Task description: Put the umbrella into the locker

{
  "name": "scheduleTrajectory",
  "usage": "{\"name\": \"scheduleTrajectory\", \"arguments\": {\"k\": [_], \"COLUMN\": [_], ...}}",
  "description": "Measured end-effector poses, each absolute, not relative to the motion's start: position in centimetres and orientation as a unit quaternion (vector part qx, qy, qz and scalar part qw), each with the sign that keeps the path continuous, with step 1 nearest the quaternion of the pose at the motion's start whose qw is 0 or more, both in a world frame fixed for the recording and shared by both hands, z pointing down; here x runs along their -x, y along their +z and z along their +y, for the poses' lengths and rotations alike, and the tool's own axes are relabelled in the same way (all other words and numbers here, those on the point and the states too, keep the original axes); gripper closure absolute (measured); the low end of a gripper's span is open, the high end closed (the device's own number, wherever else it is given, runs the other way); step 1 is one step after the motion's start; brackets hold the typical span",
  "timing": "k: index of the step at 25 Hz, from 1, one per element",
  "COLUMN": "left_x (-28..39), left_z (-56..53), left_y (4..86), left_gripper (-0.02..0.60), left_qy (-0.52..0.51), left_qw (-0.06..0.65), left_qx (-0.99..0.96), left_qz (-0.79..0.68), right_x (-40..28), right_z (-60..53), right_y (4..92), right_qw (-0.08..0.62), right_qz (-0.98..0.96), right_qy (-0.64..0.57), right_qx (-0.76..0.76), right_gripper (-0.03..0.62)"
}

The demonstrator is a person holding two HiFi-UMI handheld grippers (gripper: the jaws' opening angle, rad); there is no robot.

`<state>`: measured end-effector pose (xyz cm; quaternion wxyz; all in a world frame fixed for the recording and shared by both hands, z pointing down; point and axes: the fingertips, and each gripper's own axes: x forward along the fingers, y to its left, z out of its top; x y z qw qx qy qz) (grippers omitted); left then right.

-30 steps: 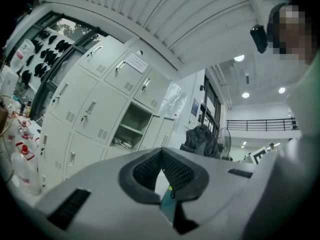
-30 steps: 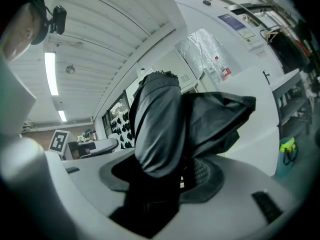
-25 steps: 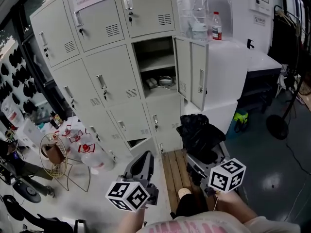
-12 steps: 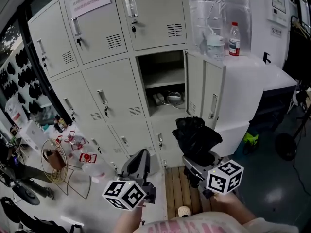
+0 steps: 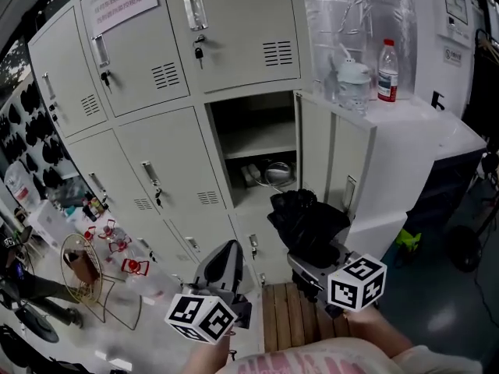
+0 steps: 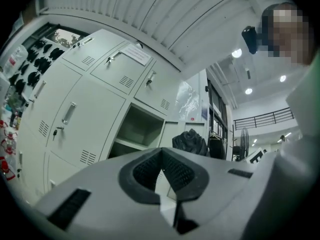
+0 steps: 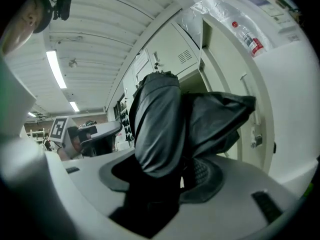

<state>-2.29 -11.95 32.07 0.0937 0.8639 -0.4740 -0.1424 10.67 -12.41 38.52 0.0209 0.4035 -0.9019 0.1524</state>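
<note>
A black folded umbrella [image 5: 306, 220] stands up out of my right gripper [image 5: 312, 257], which is shut on its lower end. In the right gripper view the umbrella [image 7: 165, 119] fills the middle, clamped between the jaws of that gripper [image 7: 170, 171]. Ahead, the open locker [image 5: 253, 135] shows a shelf with a few small items below it; its door [image 5: 335, 158] is swung out to the right. The umbrella is below and in front of the opening, outside it. My left gripper [image 5: 227, 249] hangs to the left, shut and holding nothing. From the left gripper [image 6: 161, 154] I see the open locker [image 6: 135, 131].
A water bottle [image 5: 387, 70] and a plastic jug [image 5: 352, 84] stand on the white cabinet [image 5: 421, 135] right of the locker door. A wire basket [image 5: 82, 259] and bottles sit on the floor at left. A wooden pallet [image 5: 292, 322] lies below the lockers.
Both grippers and my view have come nearer the lockers. The open locker looks larger and more central, and the umbrella, still held, stands closer to its opening.
</note>
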Motion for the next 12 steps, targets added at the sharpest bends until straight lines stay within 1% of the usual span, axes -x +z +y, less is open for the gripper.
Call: {"name": "scheduleTrajectory", "arguments": {"k": [5, 9, 12], "left_x": [1.6, 2.4, 3.1], "left_z": [-14.6, -16.9, -18.9], "left_y": [34.7, 35.6, 35.8], "left_gripper": [0.580, 0.580, 0.580], "left_qy": [-0.115, -0.111, -0.120], "left_qw": [0.109, 0.118, 0.119], "left_qx": [-0.862, -0.854, -0.849], "left_qz": [-0.482, -0.495, -0.500], "right_x": [-11.0, -10.3, -9.8], "right_z": [-15.5, -17.8, -19.8], "right_y": [40.5, 41.4, 41.7], "right_qw": [0.048, 0.039, 0.045], "right_qz": [-0.897, -0.896, -0.895], "right_qy": [0.155, 0.176, 0.173], "right_qx": [-0.412, -0.406, -0.409], "right_gripper": [0.356, 0.356, 0.356]}}
